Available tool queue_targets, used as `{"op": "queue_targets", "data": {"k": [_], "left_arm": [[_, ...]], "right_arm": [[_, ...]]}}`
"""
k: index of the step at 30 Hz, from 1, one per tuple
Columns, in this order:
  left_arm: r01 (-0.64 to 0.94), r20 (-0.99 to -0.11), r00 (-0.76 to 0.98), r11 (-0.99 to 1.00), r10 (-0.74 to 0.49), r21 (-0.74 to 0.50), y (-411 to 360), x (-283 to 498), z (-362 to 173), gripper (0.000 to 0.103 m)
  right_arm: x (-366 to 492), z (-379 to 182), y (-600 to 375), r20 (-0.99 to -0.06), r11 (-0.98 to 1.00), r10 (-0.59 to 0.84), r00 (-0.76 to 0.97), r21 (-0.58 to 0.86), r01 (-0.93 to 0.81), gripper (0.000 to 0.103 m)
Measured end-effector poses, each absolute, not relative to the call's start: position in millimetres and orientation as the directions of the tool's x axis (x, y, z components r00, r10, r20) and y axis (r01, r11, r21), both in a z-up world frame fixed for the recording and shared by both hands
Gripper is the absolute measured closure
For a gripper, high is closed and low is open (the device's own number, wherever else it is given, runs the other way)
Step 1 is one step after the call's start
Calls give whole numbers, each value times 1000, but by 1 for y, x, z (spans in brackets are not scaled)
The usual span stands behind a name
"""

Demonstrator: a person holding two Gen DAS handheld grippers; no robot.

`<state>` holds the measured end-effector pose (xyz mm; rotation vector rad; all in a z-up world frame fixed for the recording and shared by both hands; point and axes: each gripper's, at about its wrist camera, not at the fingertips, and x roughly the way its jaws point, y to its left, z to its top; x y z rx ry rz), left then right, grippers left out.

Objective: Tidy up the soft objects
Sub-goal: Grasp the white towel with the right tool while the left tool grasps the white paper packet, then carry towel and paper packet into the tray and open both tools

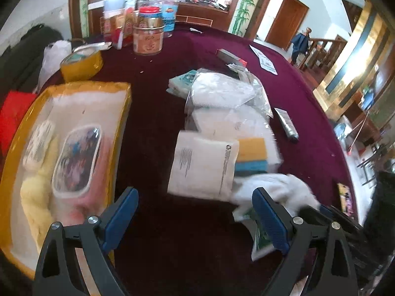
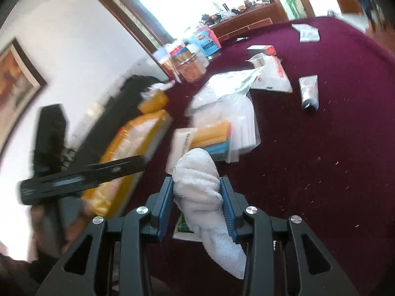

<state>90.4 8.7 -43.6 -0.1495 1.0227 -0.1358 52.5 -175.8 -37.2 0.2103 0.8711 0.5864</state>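
Over the maroon table (image 2: 321,172): R gripper (image 2: 197,197) clamped on a white towel (image 2: 197,185), box (image 2: 138,148) at its 10 o'clock.

Towel sat pinched between the R pads, long axis running along the fingers, its tail drooping toward the camera. L gripper (image 1: 195,219) stood wide, nothing between its pads; the towel (image 1: 276,190) lay at its 1 o'clock, just past the R-side pad. Yellow box (image 1: 81,128) was at L's 10 o'clock, near. Judgement: R, already carrying, must swing toward 10 to drop it in; L was nearer the box but empty.

White terry towel (image 2: 200,192), rolled, upright, lifted above the maroon table (image 2: 321,172), nipped between fingers (image 2: 228,207)
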Motion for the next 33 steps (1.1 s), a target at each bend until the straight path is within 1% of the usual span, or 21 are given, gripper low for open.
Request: {"op": "queue_targets", "data": {"k": [2, 4, 5, 7, 9, 11, 14, 15, 16, 18, 20, 22, 25, 28, 31, 33], "left_arm": [[61, -848, 499, 984, -177, -169, 3, 105, -50, 8], [76, -860, 475, 982, -189, -174, -3, 117, -57, 8], [87, -870, 454, 981, -192, -171, -8, 124, -62, 8], [115, -880, 437, 982, -186, -150, -16, 132, -68, 8], [117, -902, 405, 987, -147, -109, -24, 140, -79, 8], [141, -921, 362, 985, -141, -95, -31, 143, -91, 8], [132, -930, 351, 989, -113, -70, -31, 142, -102, 8], [132, -924, 364, 989, -117, -73, -30, 140, -101, 10], [124, -921, 373, 990, -113, -72, -28, 139, -101, 17], [107, -919, 384, 993, -93, -56, -25, 136, -99, 23], [89, -915, 395, 994, -89, -58, -21, 133, -98, 36], [80, -912, 400, 994, -95, -69, -16, 129, -97, 42], [65, -905, 407, 992, -127, -110, -8, 121, -93, 47], [66, -892, 418, 985, -172, -159, 0, 110, -83, 48], [63, -870, 436, 972, -231, -226, 10, 99, -66, 48], [59, -853, 453, 964, -258, -260, 15, 91, -52, 48]], "right_arm": [[50, -35, -184, -632, 820, 572, 524, 426, -382, 67], [44, -27, -188, -593, 796, 606, 531, 440, -417, 67], [42, -24, -188, -596, 805, 593, 541, 419, -421, 67], [43, -25, -185, -633, 849, 527, 567, 352, -395, 67], [45, -29, -188, -633, 842, 539, 556, 375, -388, 67], [46, -32, -192, -636, 841, 540, 551, 384, -381, 67], [47, -34, -199, -635, 844, 536, 556, 396, -362, 67], [46, -33, -203, -622, 834, 552, 555, 415, -365, 67], [45, -31, -206, -602, 820, 572, 557, 435, -371, 67], [42, -27, -211, -560, 782, 622, 548, 476, -401, 67], [40, -22, -212, -539, 765, 642, 545, 495, -412, 67], [38, -18, -211, -515, 746, 664, 542, 509, -430, 67], [38, -18, -206, -541, 776, 629, 558, 476, -413, 67], [37, -17, -204, -540, 777, 627, 562, 489, -396, 67], [34, -13, -201, -551, 808, 586, 594, 456, -374, 67], [30, -7, -201, -534, 819, 568, 627, 445, -362, 67]]}}
